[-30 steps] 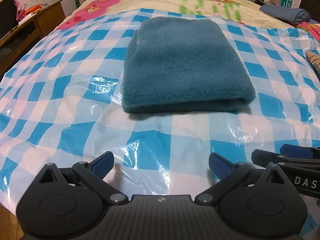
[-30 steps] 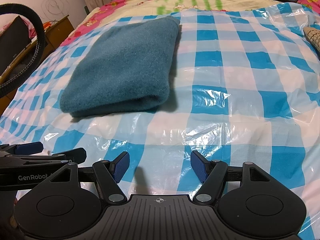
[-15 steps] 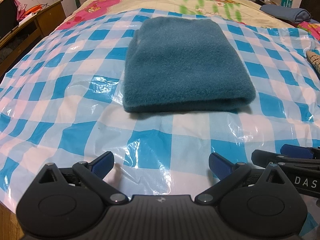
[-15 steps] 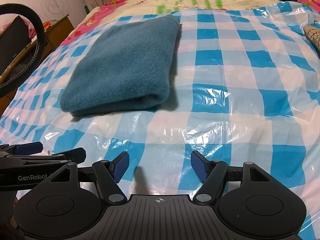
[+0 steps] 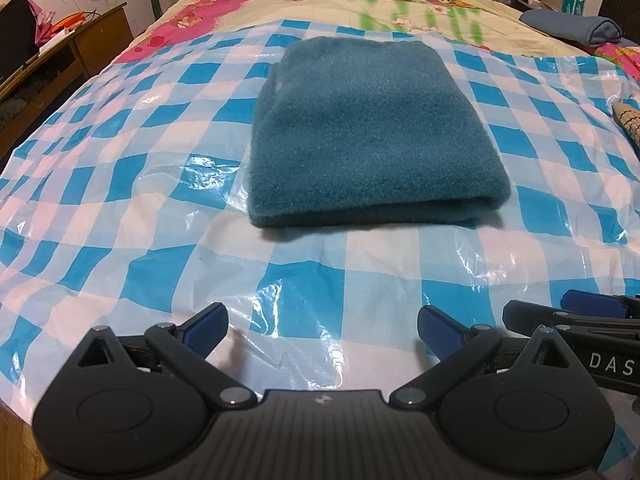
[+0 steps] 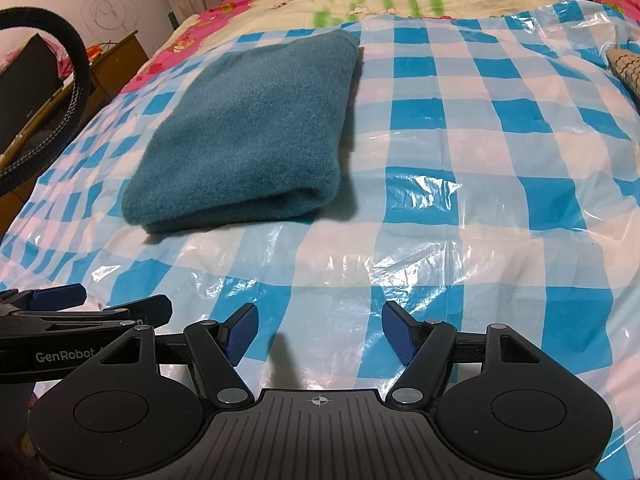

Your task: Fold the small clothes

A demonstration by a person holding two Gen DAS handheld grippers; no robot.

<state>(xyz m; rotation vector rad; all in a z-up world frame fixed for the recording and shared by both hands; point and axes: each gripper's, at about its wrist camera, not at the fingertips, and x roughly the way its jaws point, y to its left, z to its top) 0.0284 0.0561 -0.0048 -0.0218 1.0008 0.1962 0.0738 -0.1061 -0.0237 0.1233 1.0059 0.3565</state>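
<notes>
Both grippers gape (empty) before folded cloth.

Dim warm light, glare on the plastic sheet, fisheye-bent edges

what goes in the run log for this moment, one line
cloth: folded, flat on plastic sheet | left gripper: open, clear of cloth | right gripper: open, clear of cloth

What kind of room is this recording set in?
Most likely a home bedroom. The work surface is a bed with a floral bedsheet, partly covered by a blue-checked plastic sheet on which a folded teal cloth lies. A wooden desk stands against a scribbled wall.
</notes>
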